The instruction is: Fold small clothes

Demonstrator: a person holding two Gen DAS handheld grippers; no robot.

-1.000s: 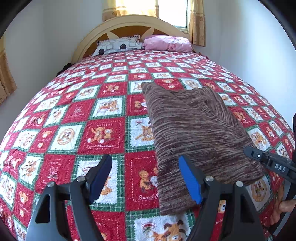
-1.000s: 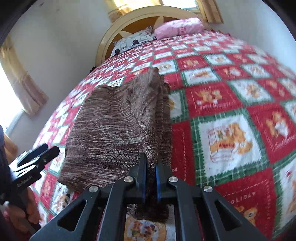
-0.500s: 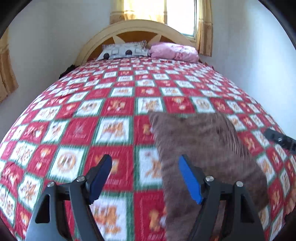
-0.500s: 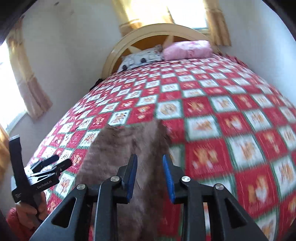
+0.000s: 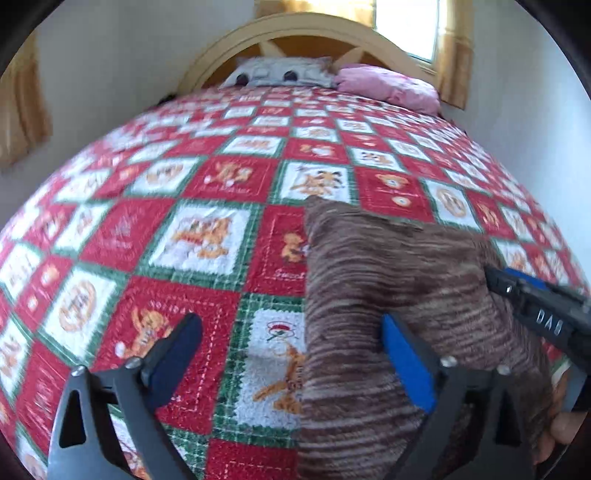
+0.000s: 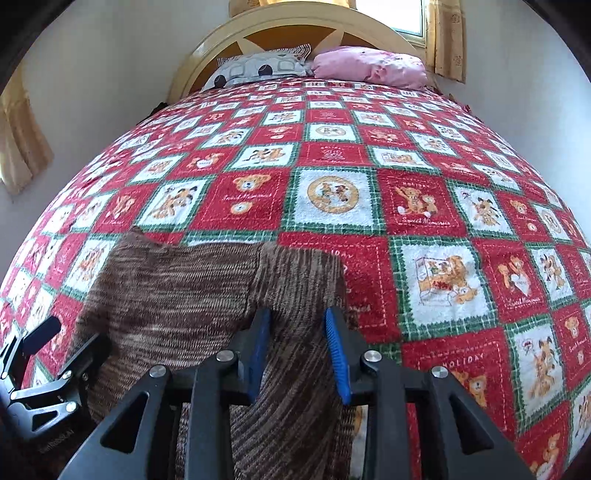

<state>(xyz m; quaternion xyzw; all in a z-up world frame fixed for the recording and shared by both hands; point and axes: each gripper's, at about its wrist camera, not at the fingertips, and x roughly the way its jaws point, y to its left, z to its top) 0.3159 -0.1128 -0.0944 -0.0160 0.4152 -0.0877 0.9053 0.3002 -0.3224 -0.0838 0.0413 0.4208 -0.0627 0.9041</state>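
A brown striped knit garment lies folded on the red, white and green patchwork bedspread near the bed's front edge. It also shows in the right wrist view, with a folded sleeve part on its right side. My left gripper is open and empty, just above the garment's left edge. My right gripper is open and empty over the garment's right part. The right gripper shows at the right of the left wrist view; the left gripper shows at the lower left of the right wrist view.
A grey patterned pillow and a pink pillow lie at the wooden headboard. White walls flank the bed. Curtains hang by a window at the back right and at the left.
My right gripper was shut on the garment's edge one second ago; it has let go and opened wider. Both grippers have shifted over the garment, which lies flat.
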